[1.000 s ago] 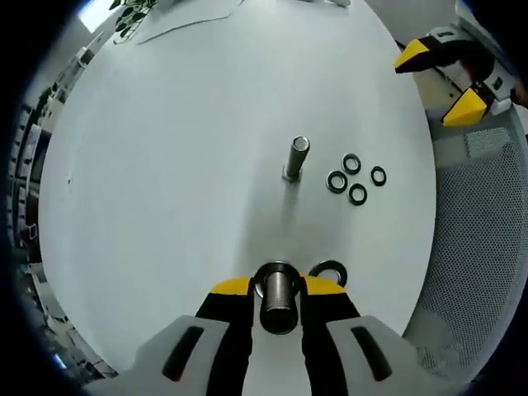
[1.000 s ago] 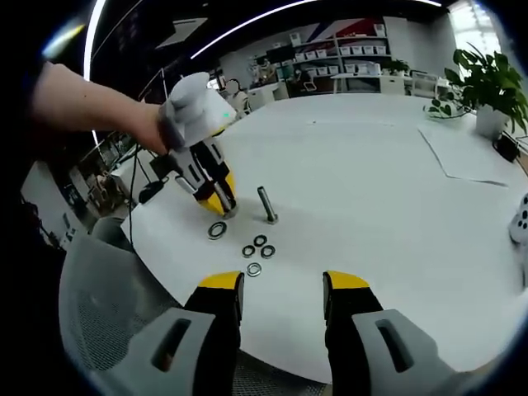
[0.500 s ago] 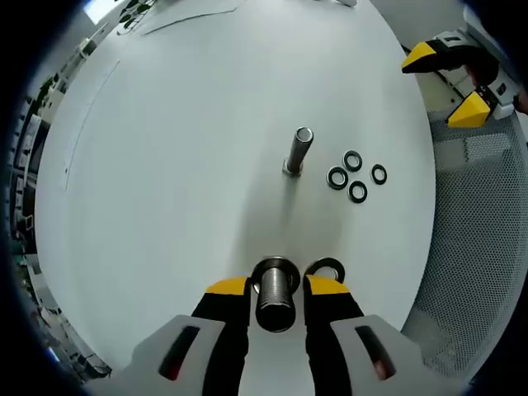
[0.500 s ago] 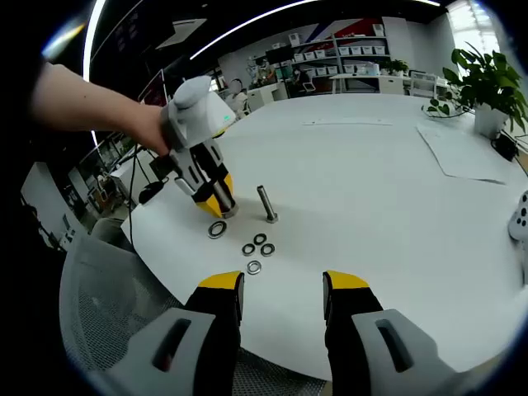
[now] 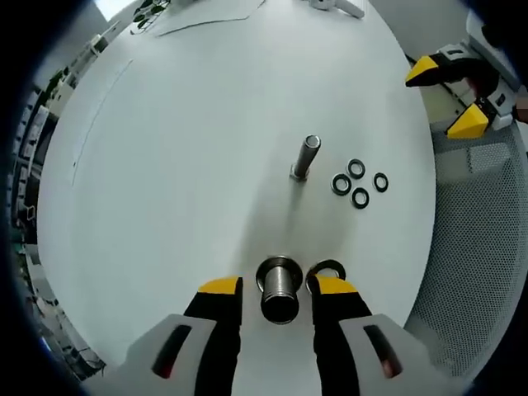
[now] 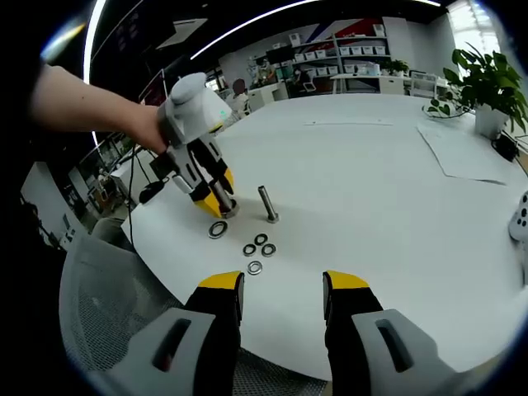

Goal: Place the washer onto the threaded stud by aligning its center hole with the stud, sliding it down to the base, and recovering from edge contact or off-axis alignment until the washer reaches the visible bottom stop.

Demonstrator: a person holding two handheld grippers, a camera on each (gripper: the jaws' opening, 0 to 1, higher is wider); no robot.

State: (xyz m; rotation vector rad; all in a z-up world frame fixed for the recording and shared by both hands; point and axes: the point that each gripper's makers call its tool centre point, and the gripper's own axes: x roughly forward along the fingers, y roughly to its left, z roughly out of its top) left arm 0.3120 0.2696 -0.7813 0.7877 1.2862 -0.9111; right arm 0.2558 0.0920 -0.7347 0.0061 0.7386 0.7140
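A thick threaded stud (image 5: 279,289) stands on the white table between the jaws of my left gripper (image 5: 279,290), which is open with a small gap on each side. A large washer (image 5: 327,269) lies flat just right of it. Farther out a thinner stud (image 5: 304,157) stands upright, with several small washers (image 5: 357,183) to its right. In the right gripper view, my left gripper (image 6: 216,200), held by a hand, straddles the thick stud (image 6: 221,198); the large washer (image 6: 218,229), thin stud (image 6: 266,204) and small washers (image 6: 256,247) lie nearby. My right gripper (image 6: 280,290) is open, holding nothing.
The round white table (image 6: 396,214) has its near edge under my right gripper. A mesh office chair (image 5: 478,239) stands beside the table. My right gripper (image 5: 445,97) shows past the table edge. A potted plant (image 6: 487,87) and papers (image 6: 470,161) sit at the far side.
My left gripper's jaws have spread apart and let go of the thick stud, which stays standing. The right gripper has not moved.
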